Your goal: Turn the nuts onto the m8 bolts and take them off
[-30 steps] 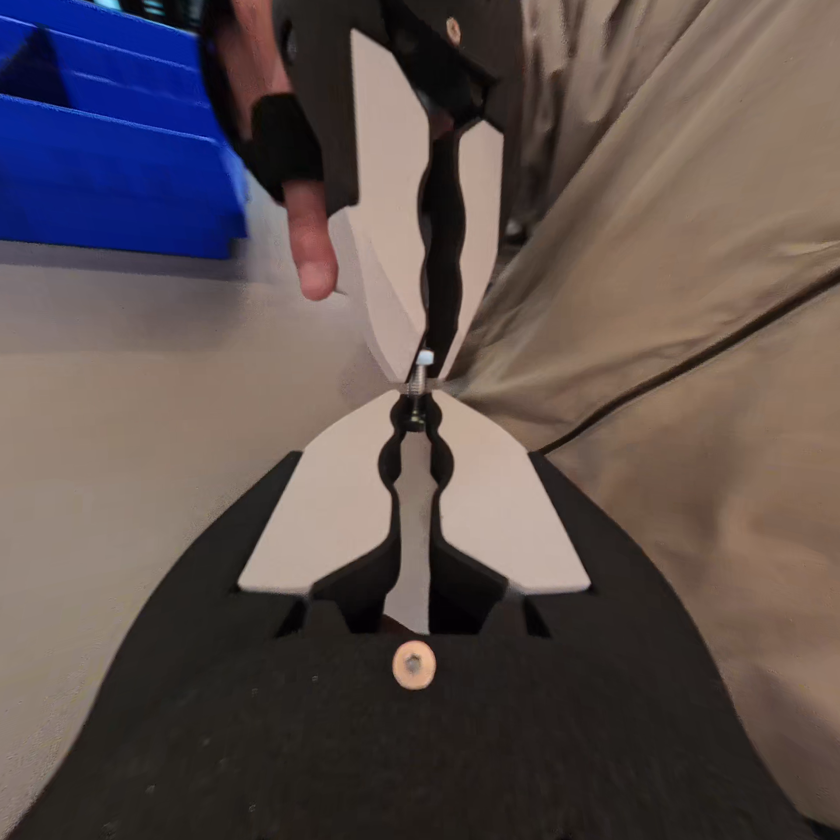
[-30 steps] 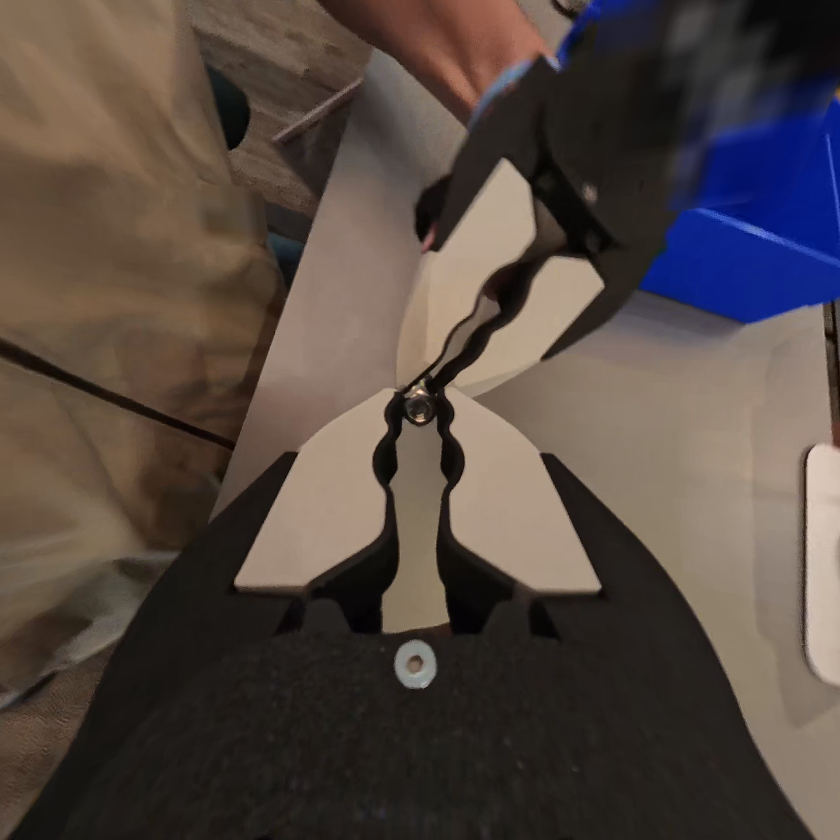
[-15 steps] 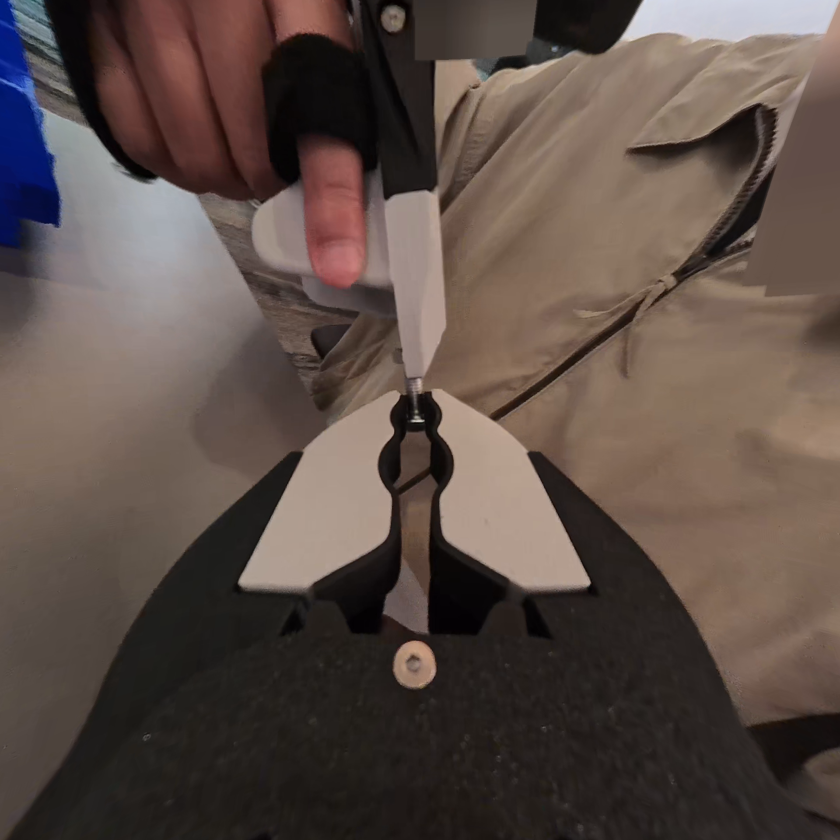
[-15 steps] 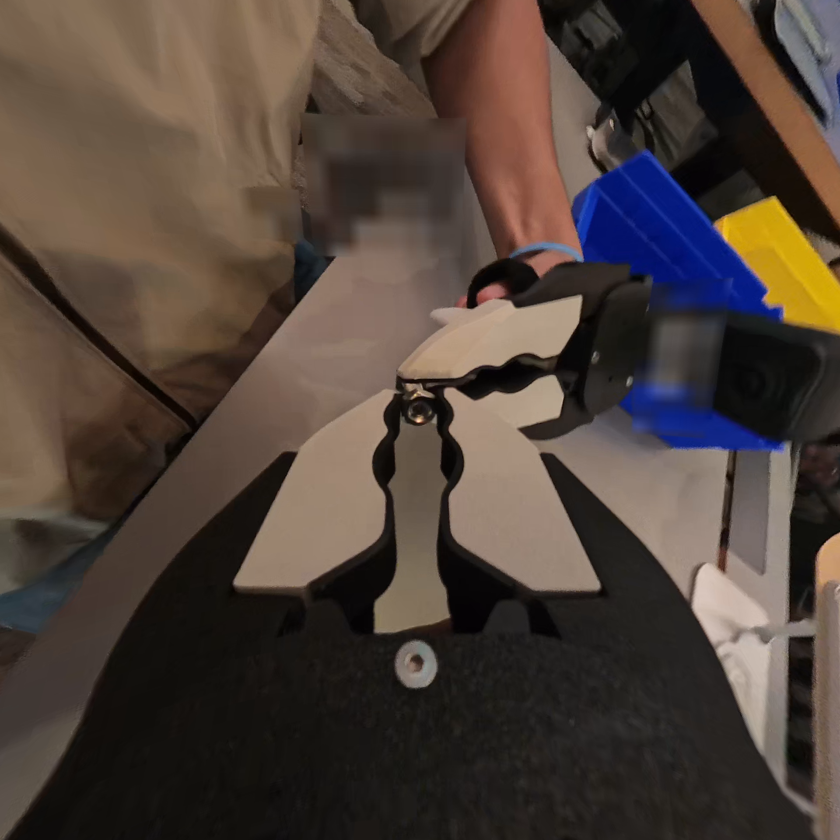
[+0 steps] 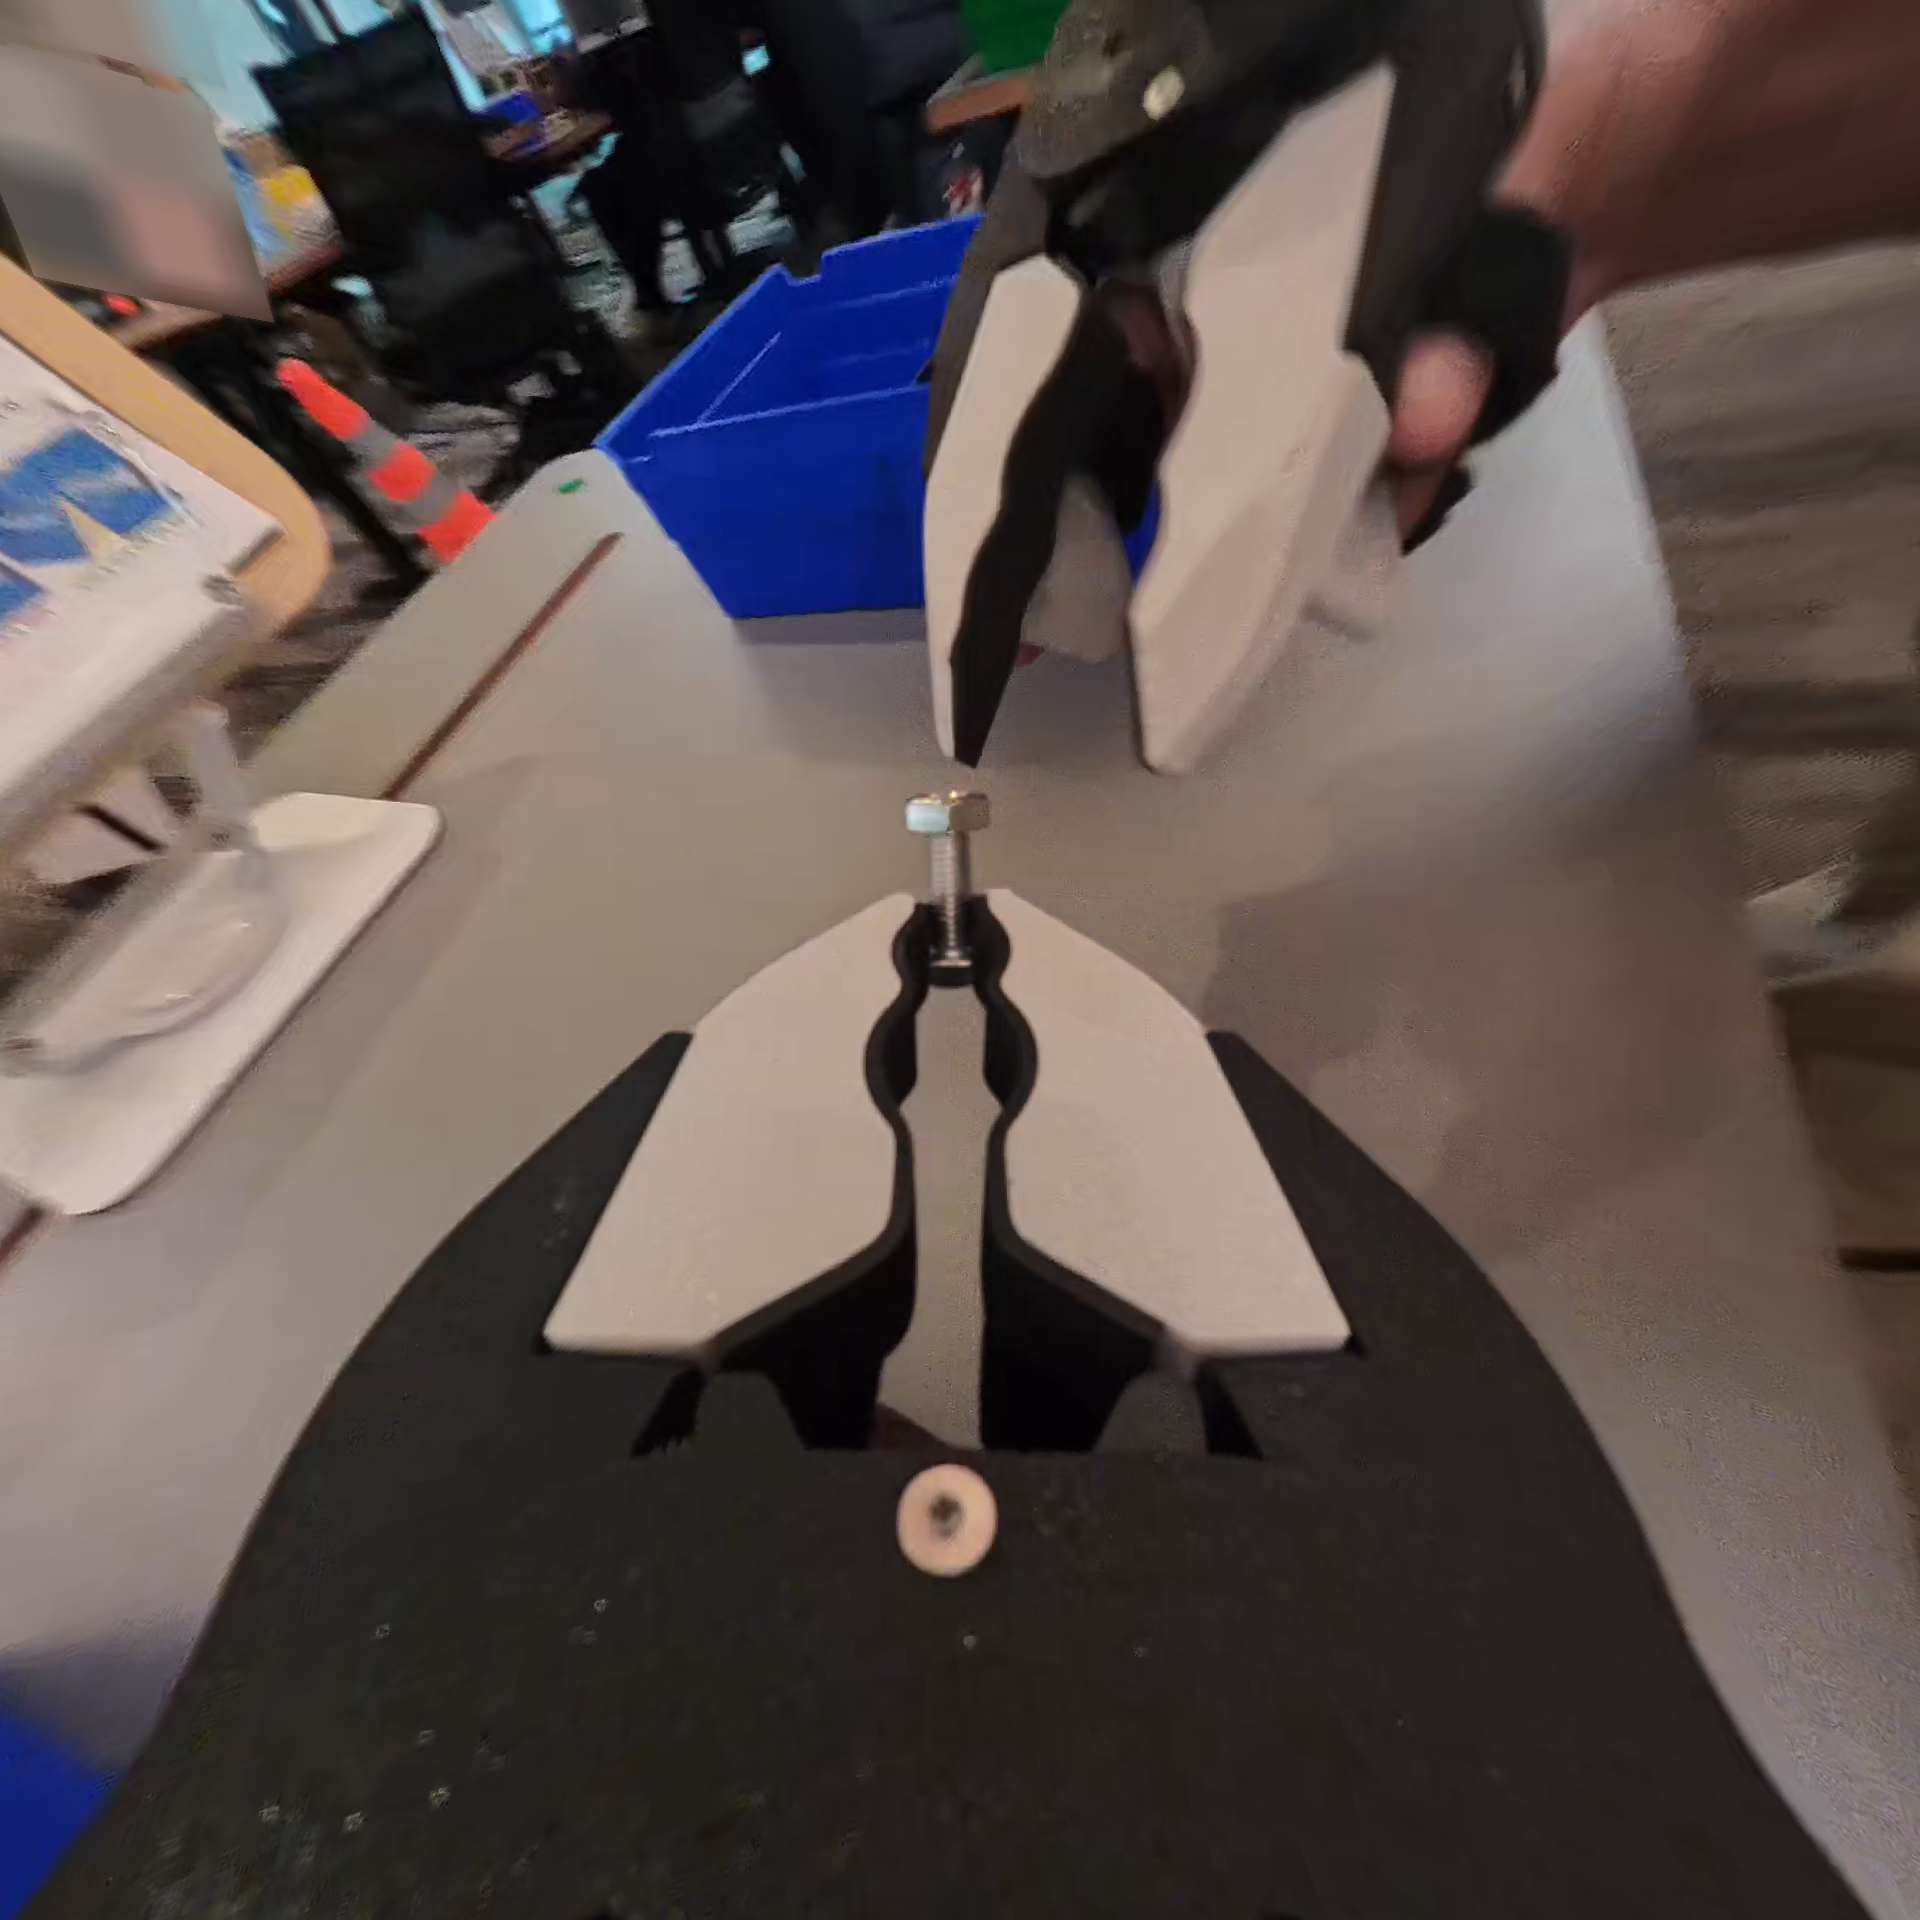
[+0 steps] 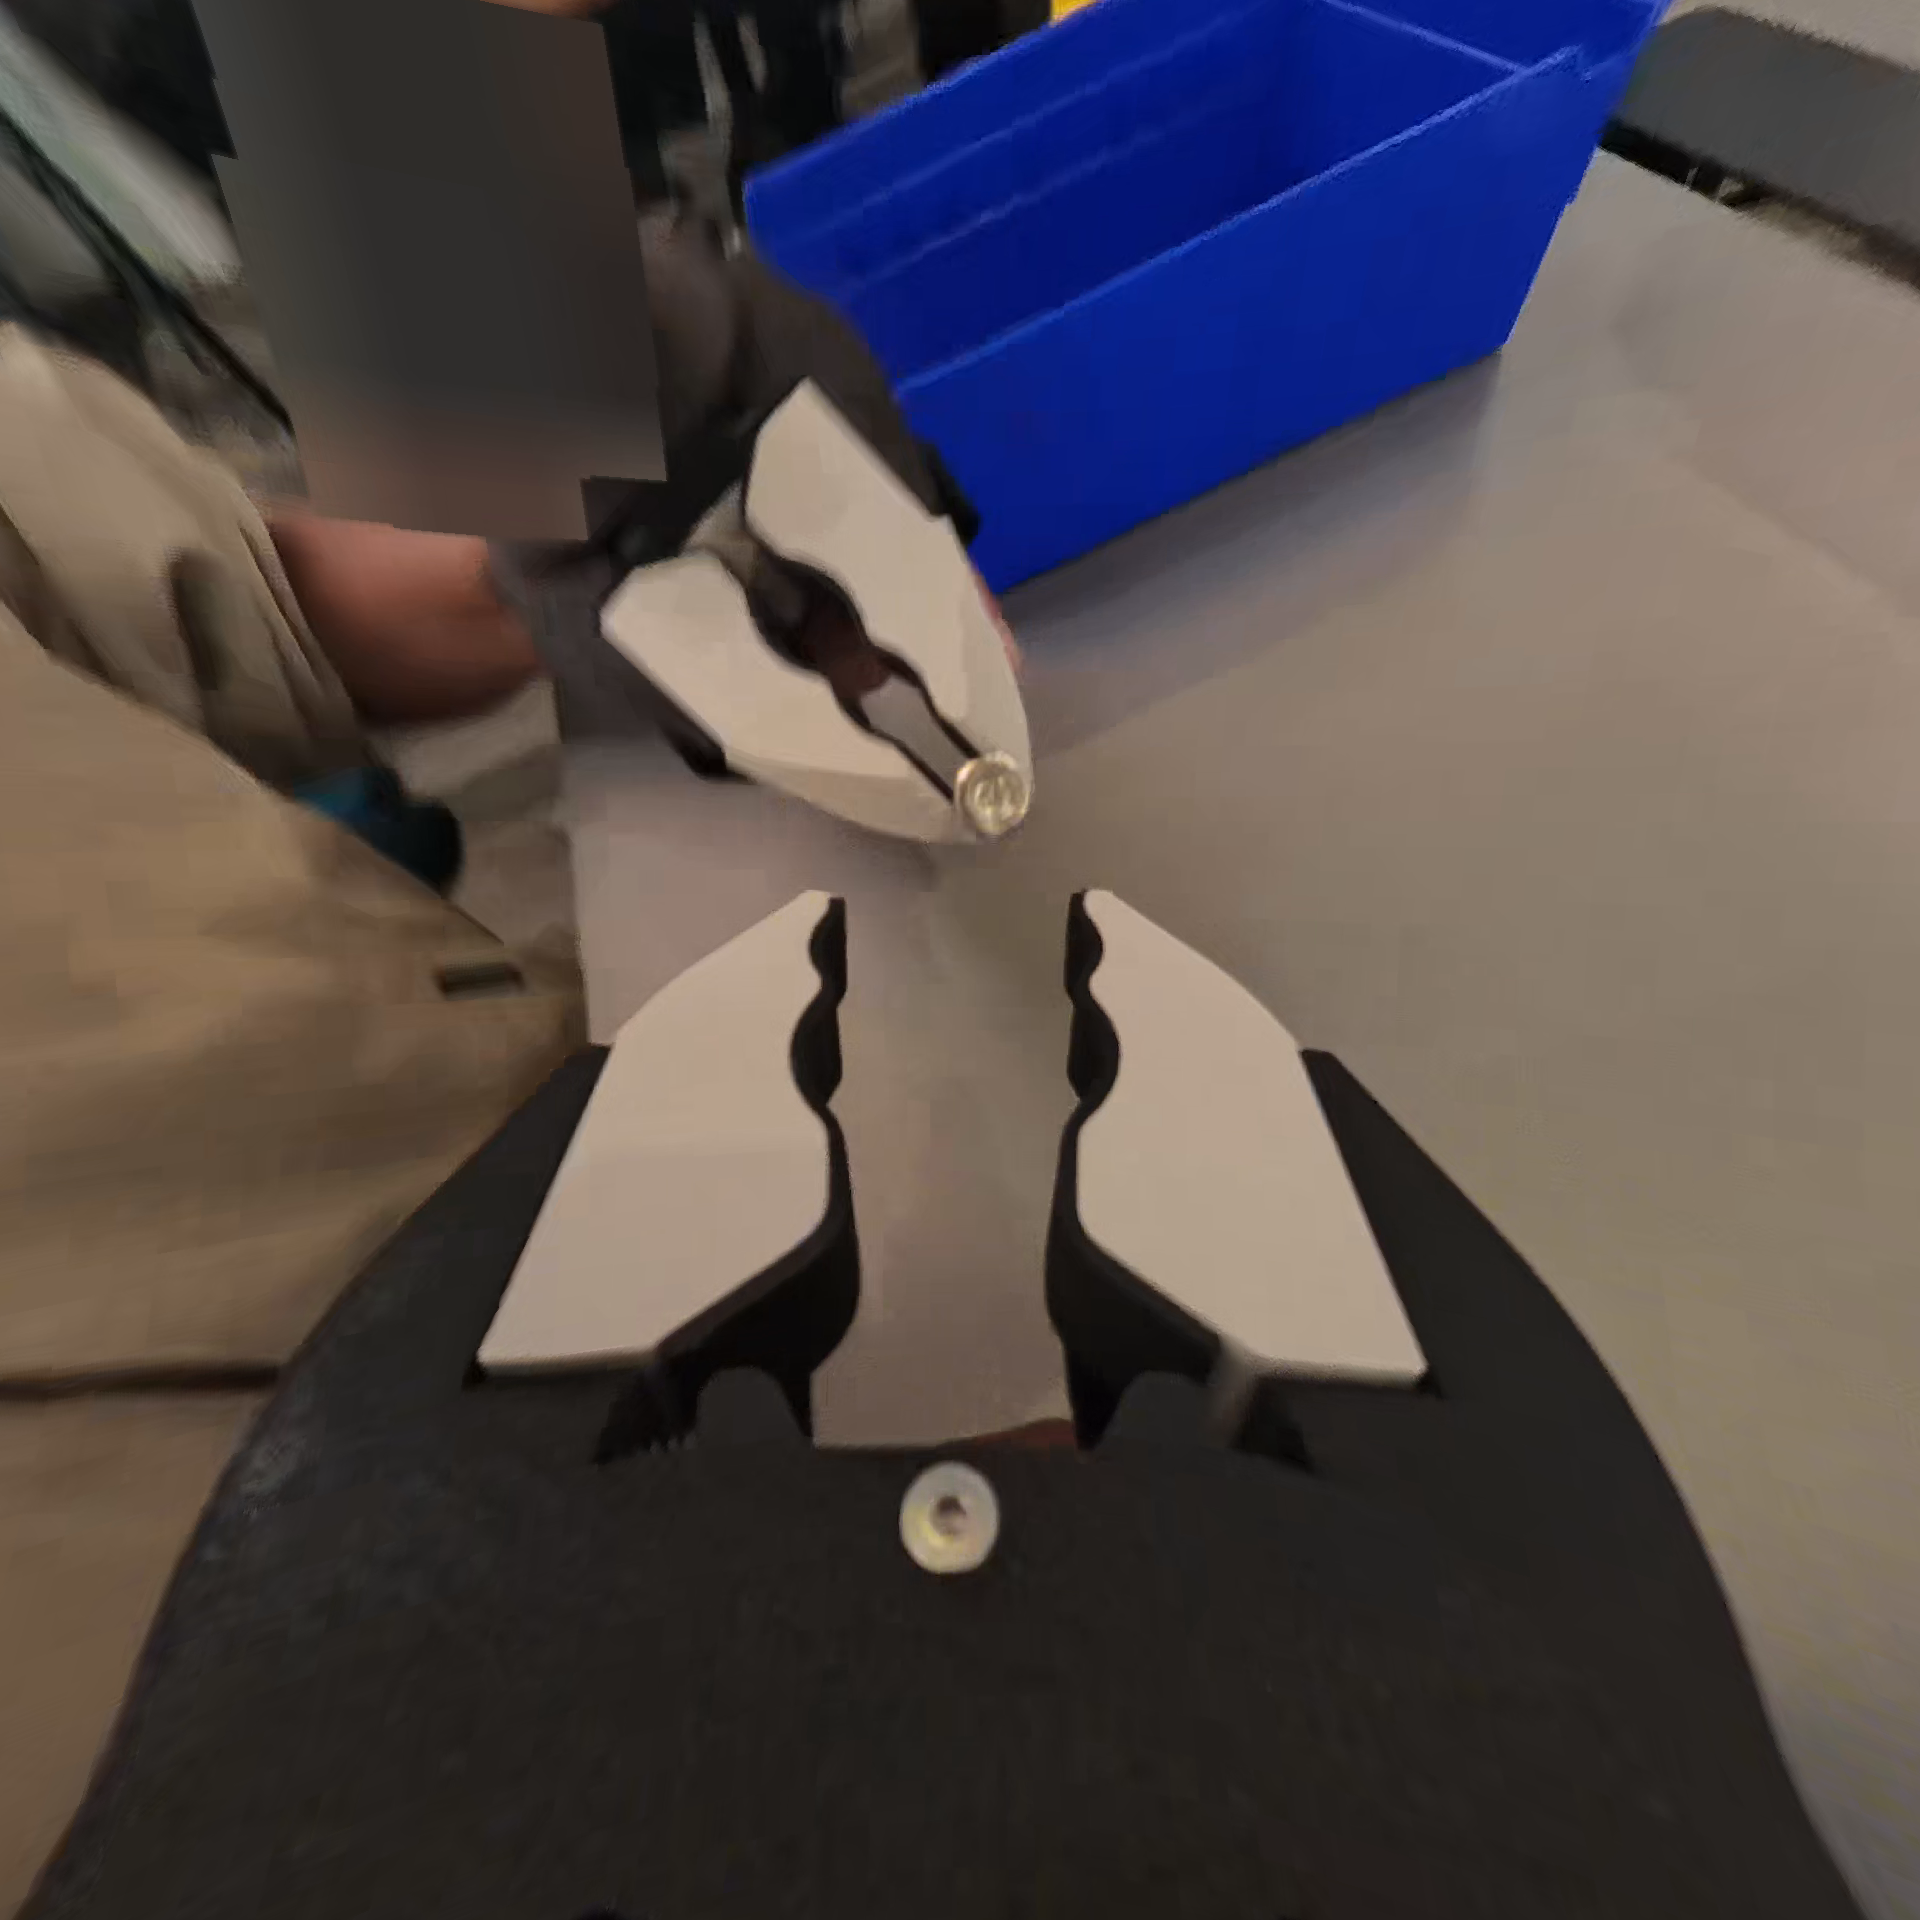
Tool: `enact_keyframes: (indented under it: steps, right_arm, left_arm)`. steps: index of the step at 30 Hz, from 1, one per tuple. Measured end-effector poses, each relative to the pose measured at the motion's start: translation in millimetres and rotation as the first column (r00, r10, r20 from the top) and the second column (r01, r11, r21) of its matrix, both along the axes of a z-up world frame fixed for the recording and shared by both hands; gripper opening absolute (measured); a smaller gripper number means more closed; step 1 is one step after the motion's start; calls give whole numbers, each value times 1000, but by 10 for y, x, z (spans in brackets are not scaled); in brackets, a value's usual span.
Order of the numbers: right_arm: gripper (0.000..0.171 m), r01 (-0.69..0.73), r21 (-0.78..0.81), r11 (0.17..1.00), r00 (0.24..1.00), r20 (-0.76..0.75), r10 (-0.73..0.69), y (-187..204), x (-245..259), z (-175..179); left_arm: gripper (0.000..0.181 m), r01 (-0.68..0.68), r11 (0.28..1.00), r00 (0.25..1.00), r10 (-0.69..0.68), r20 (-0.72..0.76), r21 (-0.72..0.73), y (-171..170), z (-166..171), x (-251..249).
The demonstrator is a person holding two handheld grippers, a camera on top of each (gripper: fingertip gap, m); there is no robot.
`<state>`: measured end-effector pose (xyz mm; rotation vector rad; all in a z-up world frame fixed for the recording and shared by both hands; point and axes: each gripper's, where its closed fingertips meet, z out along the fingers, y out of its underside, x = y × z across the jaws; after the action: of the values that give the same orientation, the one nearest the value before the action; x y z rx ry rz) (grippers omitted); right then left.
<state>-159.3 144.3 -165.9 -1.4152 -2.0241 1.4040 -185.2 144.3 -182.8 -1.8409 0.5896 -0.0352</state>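
Pointing away from left gripper (image 5: pixel 948 914) — bolt (image 5: pixel 947 873), seemingly nutless.

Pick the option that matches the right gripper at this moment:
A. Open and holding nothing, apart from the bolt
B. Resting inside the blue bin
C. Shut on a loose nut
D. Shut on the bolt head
A: in its own wrist view the right gripper has its jaws spread with only bare table between them, while the bolt sits clamped in the left gripper.
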Motion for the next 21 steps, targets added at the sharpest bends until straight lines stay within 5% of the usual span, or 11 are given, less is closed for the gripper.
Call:
enact_keyframes:
  steps: [3, 8, 15, 21]
  right_arm:
    - [29, 105, -107, 989, 994, 53, -100, 19, -73, 19]
    - [26, 162, -51, 986, 986, 51, -159, 5, -125, -18]
    - [15, 124, -14, 992, 992, 40, -124, -77, -110, -22]
    - [14, 17, 103, 995, 1000, 19, -19, -138, -19, -75]
  left_arm:
    - [7, -110, 992, 974, 120, -189, 67, 7, 10, -61]
    - [7, -192, 970, 888, 237, -395, 152, -9, 27, -62]
    - [7, -170, 977, 882, 208, -423, 128, -71, -7, 80]
    - [7, -108, 993, 951, 115, -289, 41, -137, -77, 205]
